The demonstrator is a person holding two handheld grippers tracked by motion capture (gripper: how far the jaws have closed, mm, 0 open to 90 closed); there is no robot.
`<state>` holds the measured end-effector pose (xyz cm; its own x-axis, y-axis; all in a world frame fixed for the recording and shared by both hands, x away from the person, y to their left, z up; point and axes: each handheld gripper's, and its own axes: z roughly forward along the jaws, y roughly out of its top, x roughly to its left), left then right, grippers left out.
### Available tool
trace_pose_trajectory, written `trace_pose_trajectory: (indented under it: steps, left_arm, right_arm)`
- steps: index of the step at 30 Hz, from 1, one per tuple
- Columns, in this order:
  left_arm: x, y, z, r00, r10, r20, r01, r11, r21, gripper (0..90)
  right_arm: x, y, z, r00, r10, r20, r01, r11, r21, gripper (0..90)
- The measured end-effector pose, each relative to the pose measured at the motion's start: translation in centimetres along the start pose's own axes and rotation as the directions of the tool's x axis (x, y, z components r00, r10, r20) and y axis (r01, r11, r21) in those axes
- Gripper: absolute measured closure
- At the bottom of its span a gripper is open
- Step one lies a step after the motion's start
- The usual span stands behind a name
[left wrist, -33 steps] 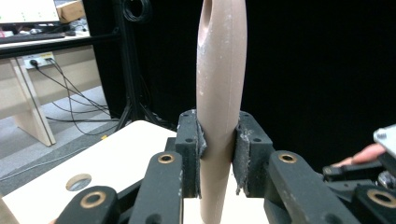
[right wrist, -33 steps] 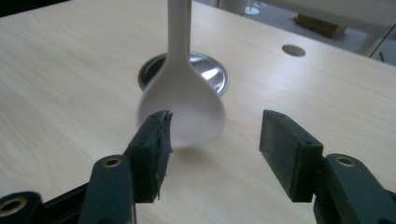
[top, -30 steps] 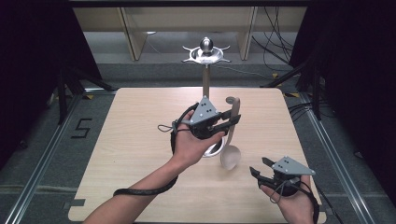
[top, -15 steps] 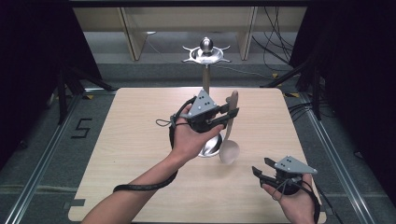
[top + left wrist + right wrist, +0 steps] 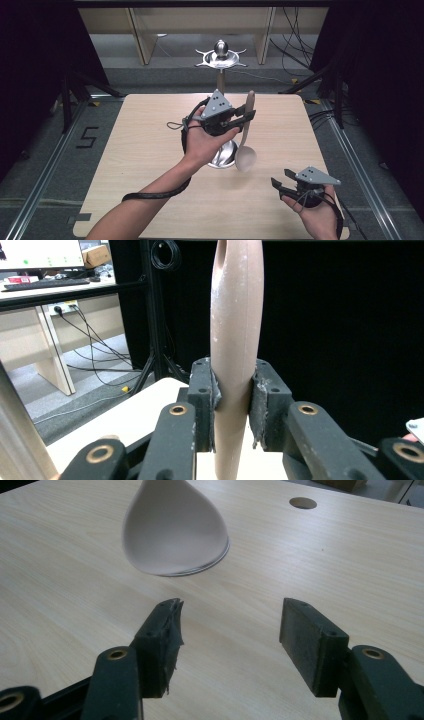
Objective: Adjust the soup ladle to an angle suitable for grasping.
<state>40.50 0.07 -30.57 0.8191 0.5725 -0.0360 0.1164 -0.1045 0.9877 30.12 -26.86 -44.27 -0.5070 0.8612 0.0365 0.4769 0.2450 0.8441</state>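
Dark curtains on both sides, cables on the grey floor, and a pale wood table [image 5: 135, 165] in the middle of it all. At the far edge of the table stands a metal stand [image 5: 220, 56] with a round knob on top.

Left gripper [image 5: 244, 116] is up off the table, jaws clamped on the handle of a beige spoon [image 5: 244, 145]. From the left gripper view the handle [image 5: 234, 340] runs straight up between the two pads, pinched tight on both sides. The spoon hangs below the jaws with its bowl down, close over the table; I can't tell if it touches. Just left of the bowl, under that hand, sits a shiny metal base [image 5: 223, 156].

Right gripper [image 5: 280, 181] is well off to the right and nearer the person, low over the table, jaws spread wide with nothing between them. In its own view the spoon's bowl [image 5: 176, 530] sits ahead and a bit left of the jaws, rounded side showing, and a small round hole [image 5: 302, 502] in the tabletop is farther ahead to the right.
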Motion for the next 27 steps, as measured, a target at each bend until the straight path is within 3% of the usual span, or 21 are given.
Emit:
trace_pose_trajectory:
  steps: [1,3,6,7,10,13,16,18,19,23,27]
  left_arm:
    - [0.1,0.0,0.0,1.0000,0.002,0.000,-0.002,1.0000,0.002,73.3]
    - [0.1,0.1,0.2,1.0000,-0.002,-0.001,0.002,1.0000,0.001,73.3]
    - [0.2,0.2,0.3,1.0000,-0.005,-0.001,0.005,1.0000,0.001,73.3]
    - [0.3,0.4,0.4,1.0000,-0.005,0.001,0.005,1.0000,0.001,73.4]
    - [0.4,0.7,0.5,1.0000,-0.007,0.003,0.007,1.0000,-0.003,73.3]
    - [0.5,0.9,0.8,0.9999,-0.011,0.005,0.011,0.9999,-0.001,73.3]
    - [0.7,1.1,1.1,0.9999,-0.017,0.001,0.017,0.9999,0.001,73.4]
    - [0.7,1.2,1.3,0.9996,-0.028,-0.006,0.028,0.9996,0.002,73.4]
    - [0.8,1.3,1.4,0.9996,-0.028,-0.005,0.028,0.9996,0.004,73.4]
    - [0.9,1.4,1.6,0.9999,-0.007,-0.009,0.007,1.0000,0.006,73.4]
    - [0.9,1.4,1.9,0.9996,-0.024,-0.013,0.024,0.9997,0.006,73.4]
  right_arm:
    - [0.3,0.0,-0.1,0.9995,0.032,-0.002,-0.032,0.999,0.017,42.3]
    - [-0.1,0.0,0.1,0.9999,0.003,-0.010,-0.003,1.000,0.002,42.2]
    - [-0.2,-0.1,0.2,0.9999,0.005,-0.009,-0.005,1.000,0.004,41.9]
    - [-0.1,-0.2,0.0,0.9997,0.024,0.000,-0.024,1.000,0.015,41.7]
    - [-0.3,-0.2,0.1,0.9997,0.018,-0.015,-0.017,1.000,0.004,41.6]
    - [-0.2,-0.5,0.0,0.9983,0.058,-0.010,-0.058,0.998,0.016,41.5]
    - [-0.7,-0.5,-0.1,0.9993,0.033,-0.016,-0.033,0.999,0.008,41.5]
    - [-0.4,-0.6,-0.3,0.9976,0.068,-0.011,-0.067,0.998,0.019,41.5]
    - [-0.7,-0.6,-0.2,0.9989,0.044,-0.017,-0.043,0.999,0.010,41.5]
    - [-0.5,-0.5,-0.3,0.9992,0.039,-0.001,-0.039,0.999,0.012,41.5]
    - [-0.6,-0.4,-0.3,0.9994,0.033,-0.006,-0.033,0.999,-0.001,41.5]
